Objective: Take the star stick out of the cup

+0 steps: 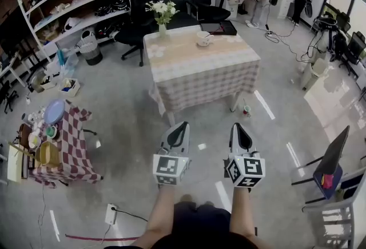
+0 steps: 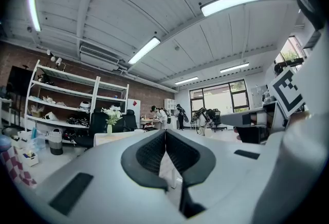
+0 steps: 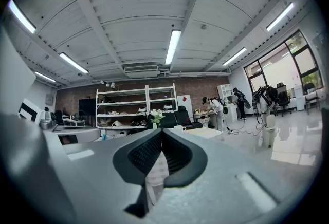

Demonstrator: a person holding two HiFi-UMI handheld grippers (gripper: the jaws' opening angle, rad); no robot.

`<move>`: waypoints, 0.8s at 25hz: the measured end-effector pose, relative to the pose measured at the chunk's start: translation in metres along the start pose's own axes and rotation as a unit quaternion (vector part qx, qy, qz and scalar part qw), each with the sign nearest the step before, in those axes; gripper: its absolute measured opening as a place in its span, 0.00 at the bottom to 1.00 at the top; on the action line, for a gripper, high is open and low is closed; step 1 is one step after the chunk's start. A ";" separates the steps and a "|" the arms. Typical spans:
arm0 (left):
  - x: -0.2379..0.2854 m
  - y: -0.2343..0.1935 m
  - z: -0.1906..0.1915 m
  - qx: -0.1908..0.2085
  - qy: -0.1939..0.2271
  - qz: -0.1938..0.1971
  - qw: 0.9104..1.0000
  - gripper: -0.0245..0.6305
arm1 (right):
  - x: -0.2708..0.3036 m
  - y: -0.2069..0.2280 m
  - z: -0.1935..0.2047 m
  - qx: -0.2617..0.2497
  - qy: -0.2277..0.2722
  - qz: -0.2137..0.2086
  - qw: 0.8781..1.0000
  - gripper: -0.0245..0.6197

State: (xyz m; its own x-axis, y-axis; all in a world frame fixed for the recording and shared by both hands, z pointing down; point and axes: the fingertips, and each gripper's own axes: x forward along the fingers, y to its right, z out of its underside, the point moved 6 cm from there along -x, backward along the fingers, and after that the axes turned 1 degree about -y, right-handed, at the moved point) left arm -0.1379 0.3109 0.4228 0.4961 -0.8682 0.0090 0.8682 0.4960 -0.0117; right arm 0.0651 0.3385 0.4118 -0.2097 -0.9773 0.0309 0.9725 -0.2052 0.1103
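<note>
Side table: a low table under a red-and-white checked cloth (image 1: 77,153) stands at far left, crowded with plates and bowls.
Power strip: a white power strip (image 1: 110,214) lies on the grey floor (image 1: 128,128), left of the person's legs.
Left gripper: the grey two-jaw left gripper (image 1: 182,125) (image 2: 165,133) is pressed together at the tips, pinching nothing.
Vase: a glass vase of white flowers (image 1: 162,15) stands at the far left corner of the tabletop.
Main table: a square table under a beige checked cloth (image 1: 200,71) stands ahead, well apart from both grippers, with floor between.
Cup: a white cup on a saucer (image 1: 203,39) sits near the far edge of the tabletop; the star stick cannot be made out from here.
Right gripper: the matching right gripper (image 1: 239,127) (image 3: 162,133) is pressed together and empty.
Chair: a grey chair with a black panel (image 1: 336,156) stands at far right.
</note>
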 end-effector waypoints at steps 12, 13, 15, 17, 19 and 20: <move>0.008 -0.024 0.017 0.003 -0.018 0.020 1.000 0.06 | 0.025 -0.021 0.008 0.017 0.001 0.001 1.000 0.04; 0.008 -0.026 0.019 0.002 -0.020 0.020 1.000 0.06 | 0.026 -0.022 0.008 0.016 0.001 0.000 1.000 0.04; 0.009 -0.030 0.019 -0.001 -0.021 0.018 1.000 0.06 | 0.029 -0.025 0.008 0.014 0.000 -0.002 1.000 0.04; 0.010 -0.032 0.017 -0.004 -0.020 0.019 1.000 0.06 | 0.031 -0.026 0.009 0.014 -0.001 -0.002 1.000 0.04; 0.013 -0.032 0.017 -0.002 -0.020 0.023 1.000 0.06 | 0.033 -0.024 0.009 0.016 -0.001 -0.001 1.000 0.04; 0.015 -0.031 0.017 0.000 -0.020 0.024 1.000 0.06 | 0.034 -0.024 0.009 0.017 0.000 -0.002 1.000 0.04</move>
State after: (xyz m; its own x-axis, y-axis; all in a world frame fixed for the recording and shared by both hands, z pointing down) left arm -0.1579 0.2829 0.4402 0.5376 -0.8418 0.0484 0.8431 0.5376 -0.0137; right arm 0.0339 0.3102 0.4192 -0.2135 -0.9765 0.0310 0.9676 -0.2069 0.1447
